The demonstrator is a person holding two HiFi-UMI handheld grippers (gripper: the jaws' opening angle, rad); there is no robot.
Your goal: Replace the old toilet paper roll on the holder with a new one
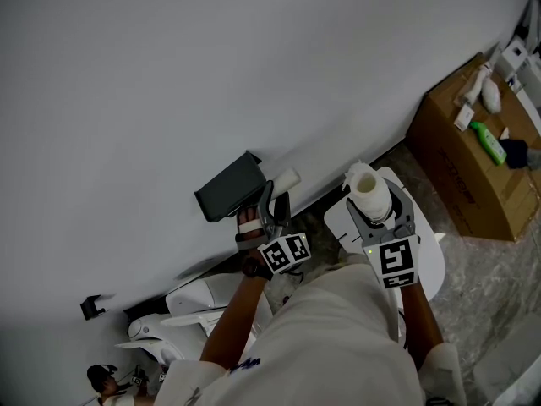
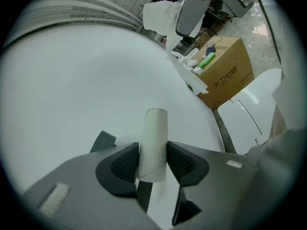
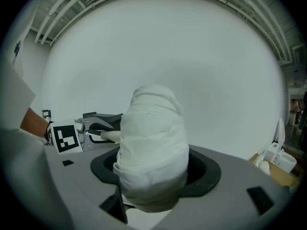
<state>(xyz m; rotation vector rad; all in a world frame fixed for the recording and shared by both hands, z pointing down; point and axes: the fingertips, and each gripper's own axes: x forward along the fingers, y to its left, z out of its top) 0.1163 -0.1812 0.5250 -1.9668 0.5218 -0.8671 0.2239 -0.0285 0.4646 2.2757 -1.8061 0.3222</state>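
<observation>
The dark ribbed pads of the left gripper are closed on a bare cardboard tube. They pinch it at its lower end, one pad on each side, and the tube stands up between them, leaning slightly. Its free end points at the pale wall. The right gripper has its jaws set wider, clamped on a full roll of white toilet paper. The roll fills the gap between the pads and rises above them, with its outer sheet loose and creased.

In the head view the two grippers are side by side in front of the person, left and right, each with its marker cube facing up. The tube's tip is just to the right of the dark grey holder on the wall. Whether the two touch cannot be made out. The full roll is held apart from the holder, further right, over the white toilet.

Beyond the toilet, against the wall, stands a brown cardboard box. On top of it are a green bottle and a few white things.
</observation>
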